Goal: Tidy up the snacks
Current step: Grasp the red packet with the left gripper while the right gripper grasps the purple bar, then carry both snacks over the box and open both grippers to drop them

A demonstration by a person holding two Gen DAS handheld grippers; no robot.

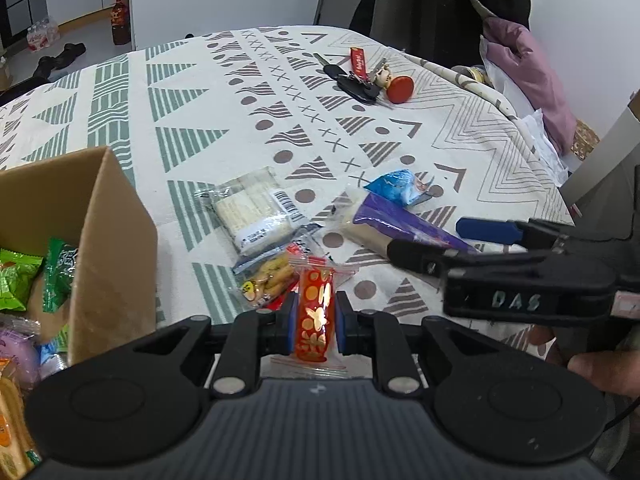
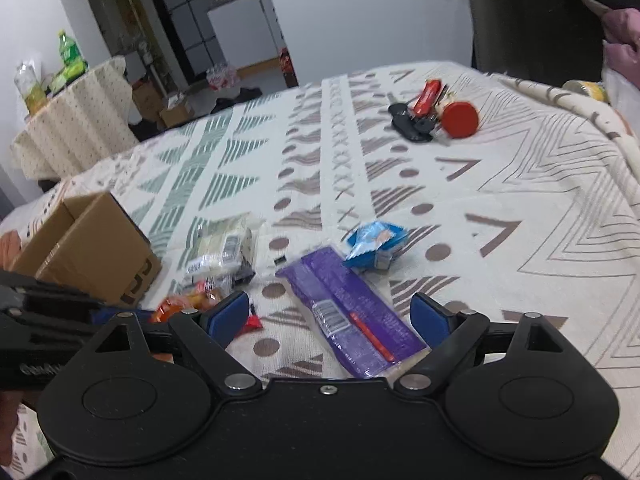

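**Mia:** What is the left gripper (image 1: 315,322) doing?

**Ben:** Its two blue pads are pressed tight on a small red snack packet with gold flowers (image 1: 315,316). The packet stands up between them, above the patterned tablecloth (image 1: 224,120).

**Mia:** Where does it go?

**Ben:** I think into the brown cardboard box (image 1: 108,236), just to the left. Green snack bags (image 1: 24,280) are already in there. So this step looks like carrying one snack over to the box.

**Mia:** And the right gripper (image 2: 332,316)?

**Ben:** Its fingers are spread wide and it holds nothing. It hangs over the long purple wrapped snack (image 2: 352,320), which lies flat on the cloth.

**Mia:** What else is left out?

**Ben:** A blue crinkly packet (image 2: 374,244), a clear pack of pale bars (image 1: 256,212) and a clear bag of little brown sticks (image 1: 268,280). They lie close together near the box.

**Mia:** What comes next?

**Ben:** The left one should move over the box's wall, then let go. The right one should go lower, so its fingers sit on both sides of the purple snack, then squeeze.
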